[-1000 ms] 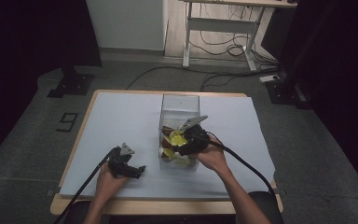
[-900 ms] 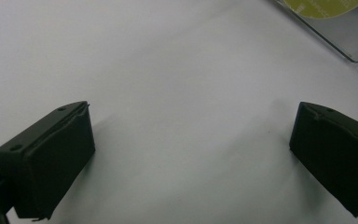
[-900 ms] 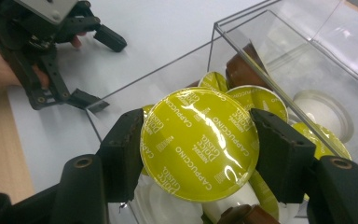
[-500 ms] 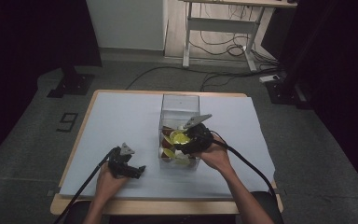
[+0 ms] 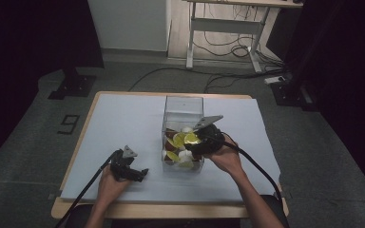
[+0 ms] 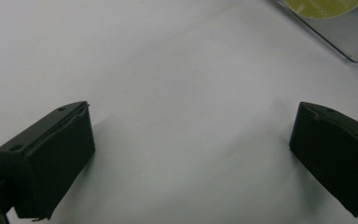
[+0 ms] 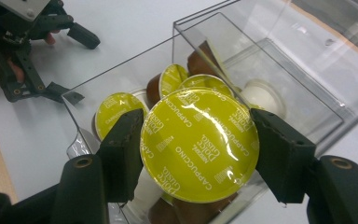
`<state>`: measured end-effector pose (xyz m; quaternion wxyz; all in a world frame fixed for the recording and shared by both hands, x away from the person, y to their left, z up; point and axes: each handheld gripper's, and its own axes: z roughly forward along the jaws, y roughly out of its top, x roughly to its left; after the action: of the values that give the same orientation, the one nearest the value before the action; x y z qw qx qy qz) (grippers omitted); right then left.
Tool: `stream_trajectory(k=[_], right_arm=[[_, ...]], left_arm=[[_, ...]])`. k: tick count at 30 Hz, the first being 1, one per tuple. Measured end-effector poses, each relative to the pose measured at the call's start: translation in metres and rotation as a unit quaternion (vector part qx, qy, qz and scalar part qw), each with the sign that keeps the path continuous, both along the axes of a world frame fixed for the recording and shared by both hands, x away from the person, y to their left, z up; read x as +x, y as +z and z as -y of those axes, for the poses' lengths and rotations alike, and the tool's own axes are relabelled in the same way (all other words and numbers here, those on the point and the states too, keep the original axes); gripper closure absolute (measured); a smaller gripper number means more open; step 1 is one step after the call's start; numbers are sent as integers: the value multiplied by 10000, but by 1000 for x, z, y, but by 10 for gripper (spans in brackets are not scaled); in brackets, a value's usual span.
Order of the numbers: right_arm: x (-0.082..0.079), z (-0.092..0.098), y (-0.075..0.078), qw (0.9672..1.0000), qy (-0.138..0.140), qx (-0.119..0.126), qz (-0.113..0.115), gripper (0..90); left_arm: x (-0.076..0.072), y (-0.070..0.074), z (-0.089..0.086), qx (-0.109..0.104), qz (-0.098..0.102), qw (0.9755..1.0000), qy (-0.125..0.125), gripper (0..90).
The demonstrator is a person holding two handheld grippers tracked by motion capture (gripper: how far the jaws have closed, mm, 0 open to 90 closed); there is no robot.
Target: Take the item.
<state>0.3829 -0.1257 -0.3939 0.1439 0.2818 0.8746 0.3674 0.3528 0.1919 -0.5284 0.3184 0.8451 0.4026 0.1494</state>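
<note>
Capsule stock, one clear rectangular plastic box [image 5: 184, 114] standing on the white-covered worktop [image 5: 123, 118] and serving as landmark for this entry.

Item in hand: one coffee capsule with a yellow-green foil lid printed "Cappuccino" [image 7: 199, 143]. The right tongs [image 7: 198, 149] are gripping it by its rim, one black pad on each side of the lid, jaws standing about half apart around its width. In the high view the right tongs [image 5: 194, 138] are holding it over the near half of the box, at or just above the rim; whether it is going in or coming out cannot be told.

Items lying inside the box: several more capsules, some with yellow-green lids [image 7: 113, 110], some brown-bodied [image 7: 200, 60], at least one white-topped [image 7: 261, 95]. Exact count is not readable.

Left tongs [image 5: 135, 174] are resting on the worktop to the left of the box, well apart from it, jaws wide and gripping nothing; bare white surface is showing between them in the left gripper view [image 6: 186, 154].

Progress, as judged: the handling of one capsule is under way, with the box already holding many; its release or removal is remaining.
</note>
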Motion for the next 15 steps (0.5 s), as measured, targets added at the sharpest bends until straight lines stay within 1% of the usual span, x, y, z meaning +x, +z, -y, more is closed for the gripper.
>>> stream_trajectory(k=[1,9,15], right_arm=[[0,2,0,10000,0,1,36,377],[0,16,5,9998,-155,-28,77,377],[0,24,9,9996,-256,4,131,377]], left_arm=[[0,0,0,1,1,10000,2,0],[0,0,0,0,2,10000,3,0],[0,0,0,0,1,10000,2,0]])
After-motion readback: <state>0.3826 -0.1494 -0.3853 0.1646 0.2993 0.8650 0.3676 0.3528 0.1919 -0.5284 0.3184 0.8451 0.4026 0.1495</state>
